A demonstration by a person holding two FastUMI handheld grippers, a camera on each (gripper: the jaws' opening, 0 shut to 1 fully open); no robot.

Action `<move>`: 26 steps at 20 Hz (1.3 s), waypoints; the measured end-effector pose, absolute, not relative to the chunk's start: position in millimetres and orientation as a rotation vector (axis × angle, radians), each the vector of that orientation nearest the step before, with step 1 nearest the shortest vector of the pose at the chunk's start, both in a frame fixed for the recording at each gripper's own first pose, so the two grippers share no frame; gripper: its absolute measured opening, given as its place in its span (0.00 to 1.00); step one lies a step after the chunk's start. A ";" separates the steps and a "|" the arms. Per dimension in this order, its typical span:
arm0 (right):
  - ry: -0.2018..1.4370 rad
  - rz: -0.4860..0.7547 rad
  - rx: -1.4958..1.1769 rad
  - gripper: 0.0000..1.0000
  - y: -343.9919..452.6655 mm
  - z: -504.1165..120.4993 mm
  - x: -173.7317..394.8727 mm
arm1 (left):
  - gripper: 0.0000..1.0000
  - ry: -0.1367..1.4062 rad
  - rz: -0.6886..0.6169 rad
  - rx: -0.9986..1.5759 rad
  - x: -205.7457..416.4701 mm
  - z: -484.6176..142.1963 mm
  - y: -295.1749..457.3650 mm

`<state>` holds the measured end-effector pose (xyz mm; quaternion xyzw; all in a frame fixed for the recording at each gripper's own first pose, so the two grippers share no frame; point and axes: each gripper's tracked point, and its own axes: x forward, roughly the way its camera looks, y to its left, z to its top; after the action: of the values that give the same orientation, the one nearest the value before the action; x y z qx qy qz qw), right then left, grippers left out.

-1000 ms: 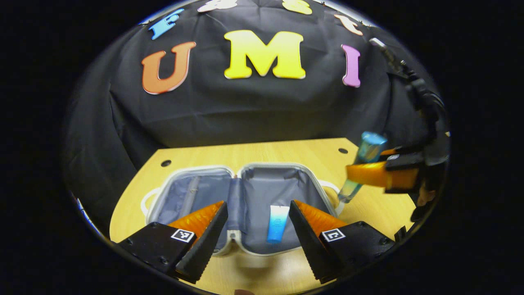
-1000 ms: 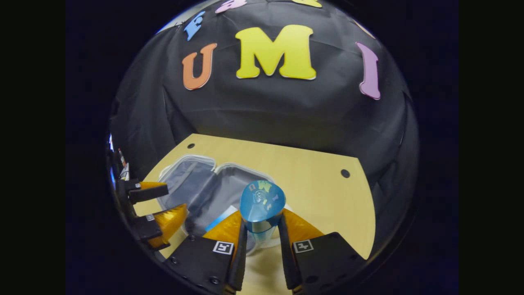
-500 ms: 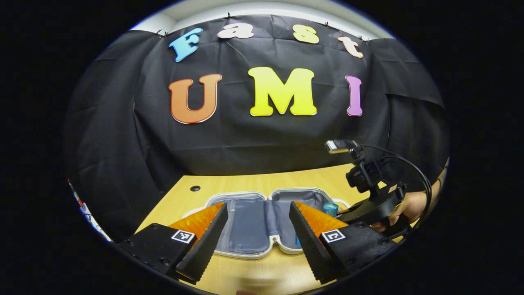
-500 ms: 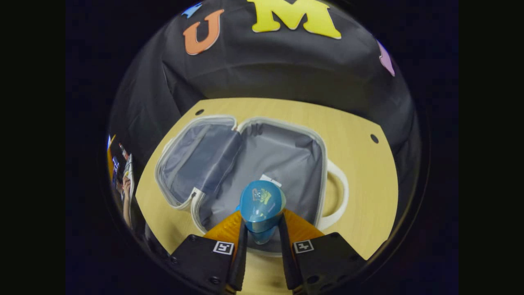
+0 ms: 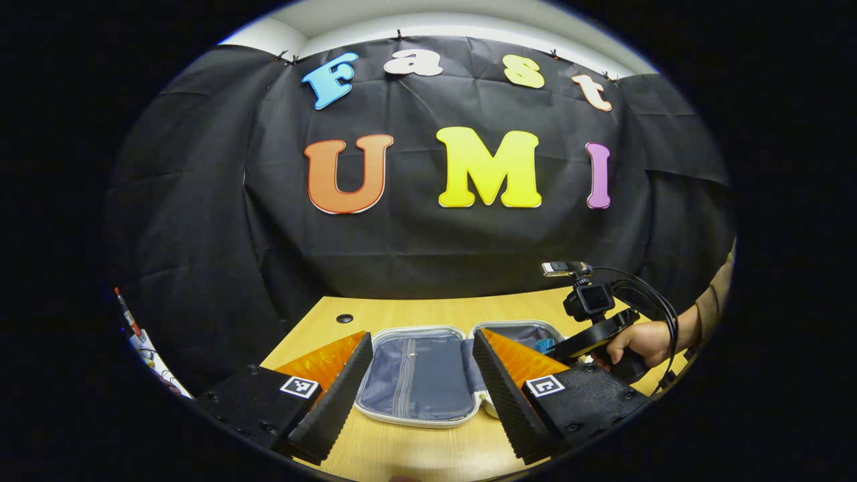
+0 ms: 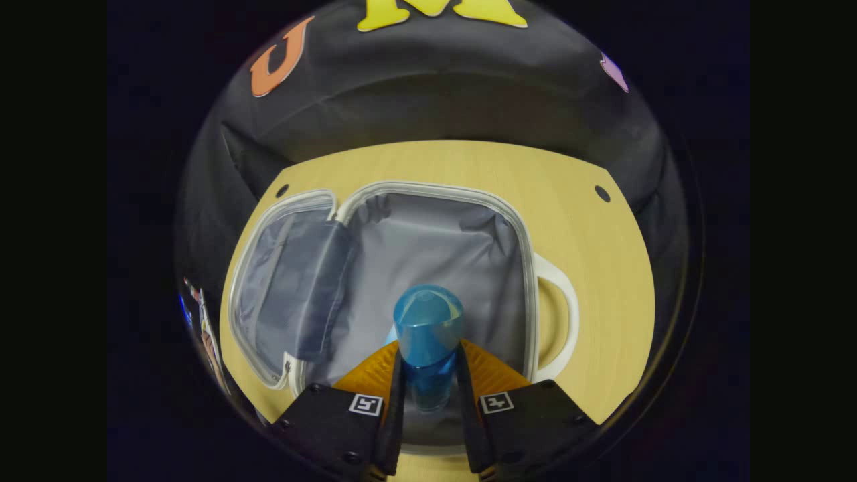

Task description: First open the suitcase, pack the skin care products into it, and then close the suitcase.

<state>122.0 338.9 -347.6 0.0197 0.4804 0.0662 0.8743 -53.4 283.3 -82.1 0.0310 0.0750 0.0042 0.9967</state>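
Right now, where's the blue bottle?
In the right gripper view the blue bottle is clamped in the right gripper, over the right half of the open suitcase, near its front edge.

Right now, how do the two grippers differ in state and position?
The right gripper is shut on the blue bottle, over the open suitcase; the left gripper is open and holds nothing, hanging at the suitcase's near edge. Both point toward the suitcase.
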 end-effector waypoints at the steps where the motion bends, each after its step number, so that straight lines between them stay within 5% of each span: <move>1: 1.011 0.130 0.049 0.36 339.2 -350.4 127.4 | 0.96 0.158 0.010 0.061 -52.4 -84.6 285.7; 15: 1.073 0.051 0.062 0.39 343.4 -371.1 132.6 | 0.96 0.341 0.219 -0.031 -51.0 -150.4 387.4; 20: 0.990 0.162 0.065 0.52 358.4 -332.6 120.4 | 0.97 0.350 0.261 -0.183 -16.1 -176.0 432.8; 21: 0.946 0.196 0.037 0.69 360.0 -316.3 118.6 | 0.97 0.356 0.242 -0.243 -4.4 -182.8 435.6; 26: 0.655 0.261 -0.114 0.77 337.8 -210.5 111.4 | 0.99 0.387 0.160 -0.482 40.9 -219.4 456.0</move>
<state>111.4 337.8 -210.5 -0.0560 0.3206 0.1276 0.9369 40.9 456.0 -219.4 -0.2368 0.1902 0.0786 0.9495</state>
